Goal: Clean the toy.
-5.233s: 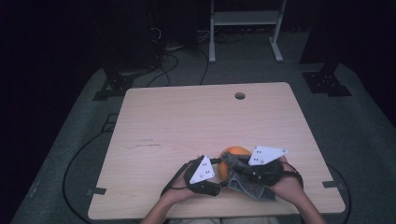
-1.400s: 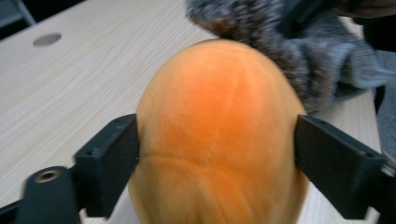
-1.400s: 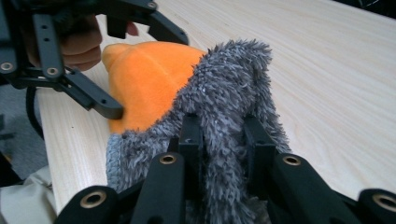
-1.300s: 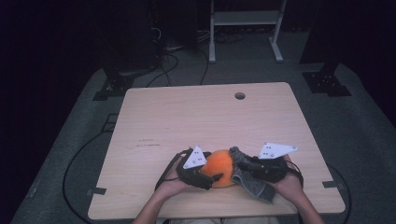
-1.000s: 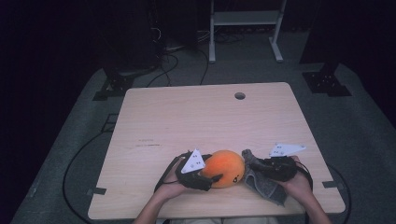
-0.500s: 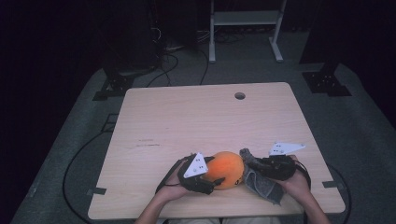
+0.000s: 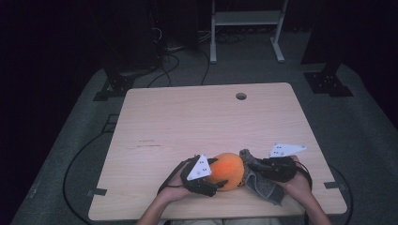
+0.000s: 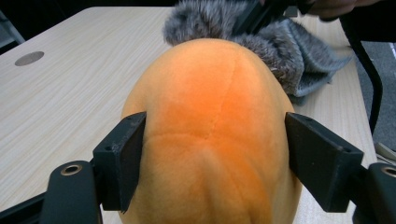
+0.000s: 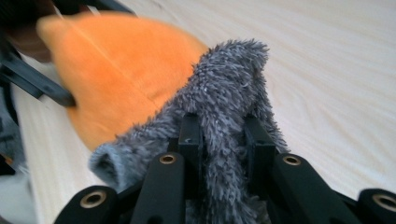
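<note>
Orange plush ball (image 7: 228, 169) down near the front edge of the wooden table (image 7: 187, 122), a little right of the middle, wedged between both hands. Clamped around its near end by the left gripper (image 7: 217, 181), one black jaw pressing into each flank, the soft skin bulging slightly between them, seam running straight up the middle in the left gripper view (image 8: 210, 140). Left hand (image 7: 176, 190) low at the table edge, grey three-cornered plate (image 7: 199, 167) tilted on top of that gripper.

Over on the other side: grey fuzzy cloth (image 7: 260, 183) draped off the ball's right side and spilling down onto the tabletop toward the front edge. Pinched tight by the right gripper (image 7: 248, 159), jaws nearly together with a standing fold of the fur squeezed between them, clear as day in the right gripper view (image 9: 223, 135). Top of that fold (image 9: 233, 60) poking up past the jaw tips and leaning against the orange plush (image 9: 116, 70). Right hand (image 7: 293, 180) just behind, its own white plate (image 7: 286, 149) angled up and outward.

Round cable hole (image 7: 241, 96) far off at the back of the table, well apart from the action. Cloth and ball touching, grey fur (image 8: 280, 51) behind the orange dome in the left gripper view.
</note>
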